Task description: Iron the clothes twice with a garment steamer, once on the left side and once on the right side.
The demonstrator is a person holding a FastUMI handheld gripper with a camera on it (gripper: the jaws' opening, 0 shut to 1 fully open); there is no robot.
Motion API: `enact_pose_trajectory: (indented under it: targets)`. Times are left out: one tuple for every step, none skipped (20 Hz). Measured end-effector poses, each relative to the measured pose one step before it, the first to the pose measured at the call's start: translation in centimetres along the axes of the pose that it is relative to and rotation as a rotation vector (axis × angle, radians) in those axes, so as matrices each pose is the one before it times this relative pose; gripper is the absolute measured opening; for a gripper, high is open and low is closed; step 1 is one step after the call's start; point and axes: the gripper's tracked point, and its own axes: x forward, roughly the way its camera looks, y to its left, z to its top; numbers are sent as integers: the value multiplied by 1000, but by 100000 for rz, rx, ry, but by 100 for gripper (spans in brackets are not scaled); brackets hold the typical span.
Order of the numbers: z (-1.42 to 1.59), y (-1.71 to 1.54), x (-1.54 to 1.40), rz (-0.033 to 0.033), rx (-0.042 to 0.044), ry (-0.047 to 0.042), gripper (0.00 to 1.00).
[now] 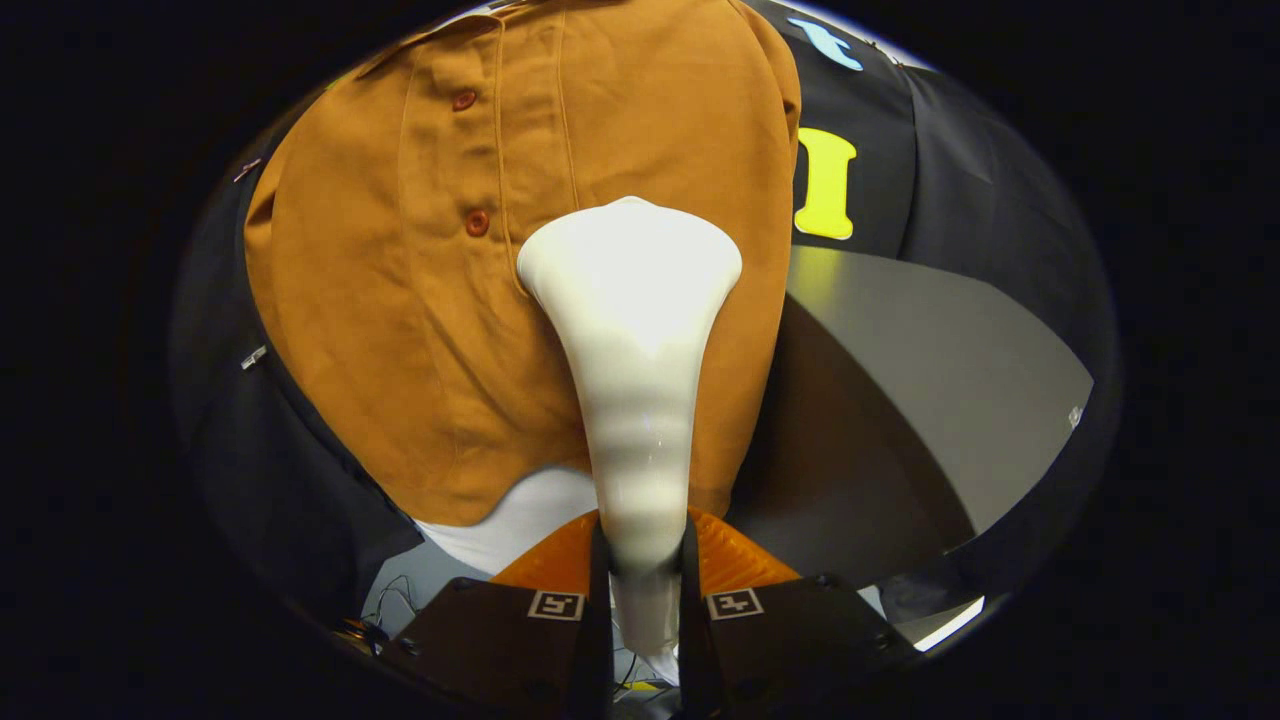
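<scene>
A brown button-up shirt [420,300] hangs in front of the booth wall, over a white garment [520,515] that shows below its hem. My gripper [645,545] is shut on the handle of a white garment steamer [635,350], both fingers pressing its narrow neck. The steamer's wide head [630,265] points away from me and rests against the shirt to the right of the button placket, at about the level of the lower of two red buttons [477,222]. The face of the steamer head is hidden against the fabric.
A grey table surface [930,380] lies to the right of the shirt, with the black cloth wall [960,180] behind it. Thin cables [385,600] trail on the surface below the shirt's left side.
</scene>
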Motion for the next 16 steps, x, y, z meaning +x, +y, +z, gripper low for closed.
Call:
enact_pose_trajectory:
  targets:
    - [-755,-20,269,-157,442,1880,30]
    - [-698,-22,420,199,198,1924,30]
    - [-616,-2,308,203,-243,1580,29]
    - [-588,-44,308,151,-279,1376,30]
    - [-387,-70,192,28,-574,1157,30]
    - [-360,-220,213,-128,-525,1208,30]
    - [-567,-32,182,169,-263,1696,30]
    - [-891,-85,46,417,390,1777,30]
    - [-729,-79,3,220,141,1728,30]
    - [-447,-60,-101,46,-172,1230,30]
    - [-152,21,-71,-109,10,249,30]
    - [142,-17,113,-130,-229,-338,30]
    - [103,-46,-28,77,-303,-719,30]
    - [239,-31,131,408,-11,-918,30]
    - [279,43,-51,428,236,-937,29]
    - [164,63,-21,279,369,-987,29]
